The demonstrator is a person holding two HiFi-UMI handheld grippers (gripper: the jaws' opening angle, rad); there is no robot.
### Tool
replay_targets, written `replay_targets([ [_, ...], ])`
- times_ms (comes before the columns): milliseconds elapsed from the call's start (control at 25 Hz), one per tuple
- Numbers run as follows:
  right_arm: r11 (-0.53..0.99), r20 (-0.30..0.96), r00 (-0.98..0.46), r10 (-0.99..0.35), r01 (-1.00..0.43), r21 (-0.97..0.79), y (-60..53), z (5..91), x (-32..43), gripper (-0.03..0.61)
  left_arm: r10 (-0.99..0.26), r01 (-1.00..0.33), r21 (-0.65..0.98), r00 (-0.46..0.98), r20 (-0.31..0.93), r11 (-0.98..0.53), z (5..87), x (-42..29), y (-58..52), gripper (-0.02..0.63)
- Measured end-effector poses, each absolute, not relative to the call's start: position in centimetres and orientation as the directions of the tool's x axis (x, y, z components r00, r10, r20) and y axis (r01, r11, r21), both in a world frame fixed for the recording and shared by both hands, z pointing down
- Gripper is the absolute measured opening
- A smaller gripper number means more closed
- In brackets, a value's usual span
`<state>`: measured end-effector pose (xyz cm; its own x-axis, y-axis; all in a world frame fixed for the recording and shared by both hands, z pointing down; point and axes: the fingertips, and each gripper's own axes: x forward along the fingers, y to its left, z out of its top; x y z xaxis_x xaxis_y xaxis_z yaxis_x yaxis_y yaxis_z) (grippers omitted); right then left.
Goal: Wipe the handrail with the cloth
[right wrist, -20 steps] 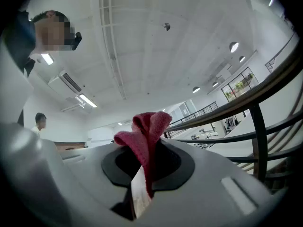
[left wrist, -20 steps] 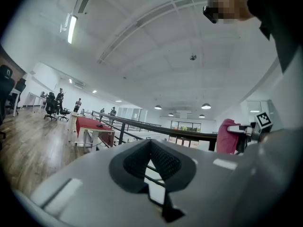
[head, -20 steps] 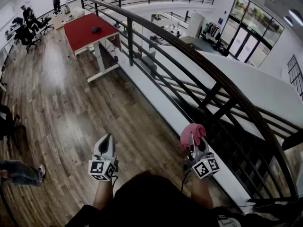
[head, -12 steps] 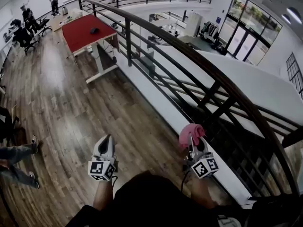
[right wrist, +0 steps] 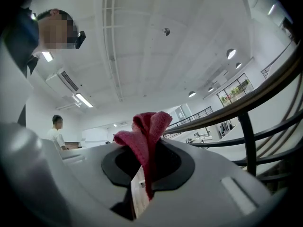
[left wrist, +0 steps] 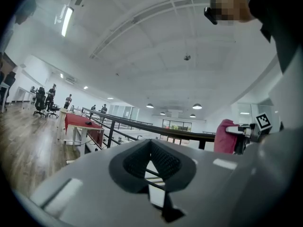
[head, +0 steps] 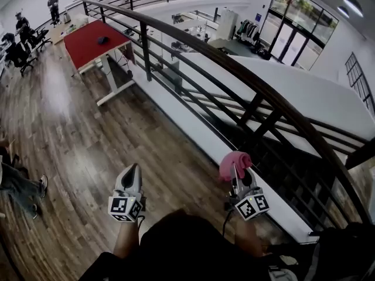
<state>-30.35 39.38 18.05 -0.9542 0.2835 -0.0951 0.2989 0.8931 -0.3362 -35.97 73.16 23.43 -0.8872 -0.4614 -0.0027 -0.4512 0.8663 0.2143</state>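
Left gripper [head: 133,171] hung over the wooden floor [head: 70,127], well apart from the railing; its jaws were closed tip to tip with nothing between them, idle. To its right, right gripper [head: 237,177] was held near the foot of the balustrade, jaws clamped on a pink cloth [head: 235,163]. The cloth was pinched through a fold, most of it bunched in a loose crest above the jaw tips and a narrow strip trailing down between them. Further right and higher, the dark curved handrail [head: 202,51] ran away toward a red-topped table [head: 91,40]. Cloth and rail were not touching, so by my reading no wiping contact had been made. Risks, as judged from here: the grip took only a small fold, so drag along the rail could pull the cloth free. Beyond the rail was an open drop to a lower level, and a loosened cloth could go over and be lost. The bunched crest was small, so if the gripper came in at a poor angle the hard jaw tips rather than the fabric might meet the rail and scrape it. The curve could also throw the cloth off the top surface partway along
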Motion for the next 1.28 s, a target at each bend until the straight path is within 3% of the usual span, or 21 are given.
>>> replay_targets([
  [560, 0.946, -0.113, -0.993, -0.038, 0.001, -0.325, 27.4, 16.3, -17.8, 0.049, -0.691, -0.678, 0.201, -0.723, -0.009, 0.707, 21.8, -34.3, 59.3, -0.002],
  [1280, 0.922, -0.158, -0.946, -0.283, -0.223, -0.318, 19.2, 14.7, -4.6, 0.048, -0.902, -0.897, 0.164, -0.425, -0.074, 0.41, 17.4, -27.6, 41.9, -0.002],
])
